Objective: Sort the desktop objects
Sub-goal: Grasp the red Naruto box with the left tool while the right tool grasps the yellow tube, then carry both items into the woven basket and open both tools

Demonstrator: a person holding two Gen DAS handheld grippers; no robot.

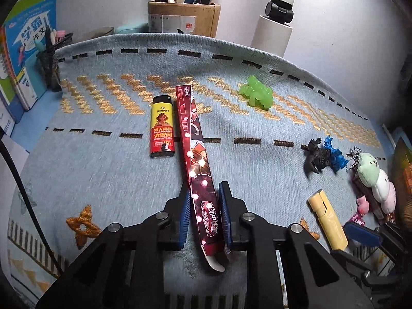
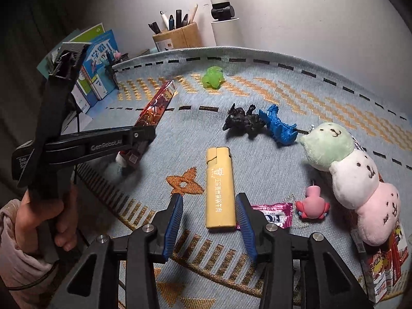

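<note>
Red pen box (image 1: pixel 197 159) sits clamped in the left claw (image 1: pixel 204 216), while the right claw (image 2: pixel 209 221) stands apart around a yellow lighter (image 2: pixel 220 188).

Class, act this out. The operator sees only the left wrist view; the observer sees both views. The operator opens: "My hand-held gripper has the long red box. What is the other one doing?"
Observer: The right hand-held gripper is open, with the near end of the yellow lighter between its fingers, and has not closed on it.
Operator: Is anything lying close to that lighter?
Observer: A pink foil packet lies flat beside it, partly behind the gripper's right finger.
Operator: And what is under the plush?
Observer: A printed card box pokes out beneath the pink end of the three-ball plush.
</note>
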